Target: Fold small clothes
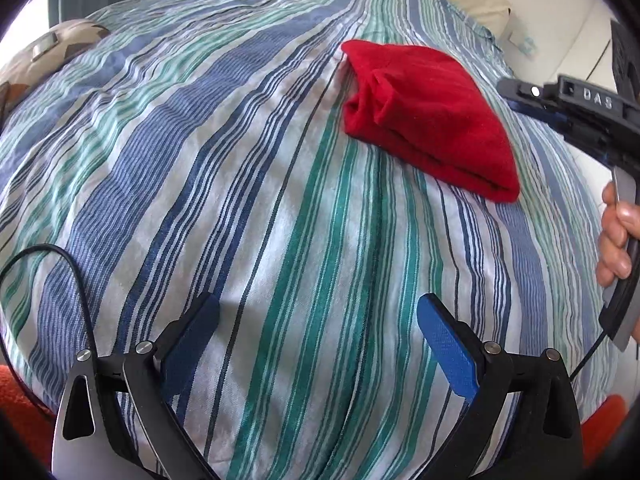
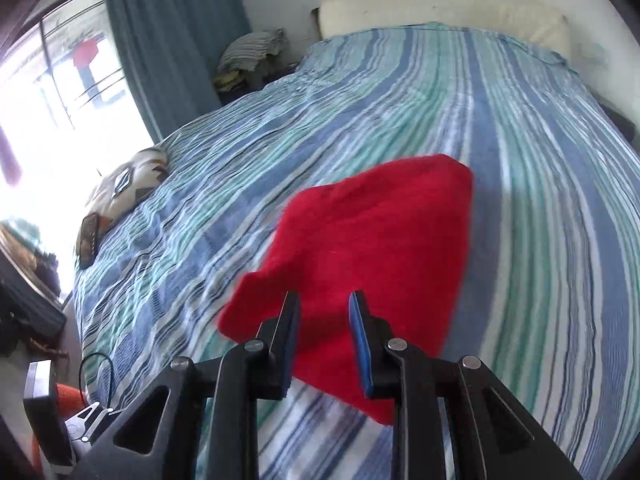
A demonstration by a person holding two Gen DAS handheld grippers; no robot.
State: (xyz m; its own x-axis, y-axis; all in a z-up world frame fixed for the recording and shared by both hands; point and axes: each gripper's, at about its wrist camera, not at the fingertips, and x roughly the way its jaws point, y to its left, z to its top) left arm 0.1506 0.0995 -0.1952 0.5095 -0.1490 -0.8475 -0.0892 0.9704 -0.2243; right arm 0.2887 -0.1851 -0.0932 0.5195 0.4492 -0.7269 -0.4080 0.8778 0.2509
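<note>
Red folded cloth (image 1: 430,120) lying on the striped bed cover (image 1: 248,184), left gripper (image 1: 318,340) and right gripper (image 2: 324,340) hovering near, fingers apart.

Bed covered by striped blue-green bedspread (image 2: 520,128). Cream headboard (image 2: 440,16) seen at 12 o'clock. Blue curtain (image 2: 168,40) hung at 11; bright window (image 2: 60,100) at 9.

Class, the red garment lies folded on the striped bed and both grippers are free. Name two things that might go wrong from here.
1. The right gripper hangs just over the red garment, fingers apart; dropping or closing now might snag the top layer and undo the fold.
2. The striped bedspread is soft and rumpled, so any push may drag the cloth and shift the garment. The left gripper, wide open, is well clear.
</note>
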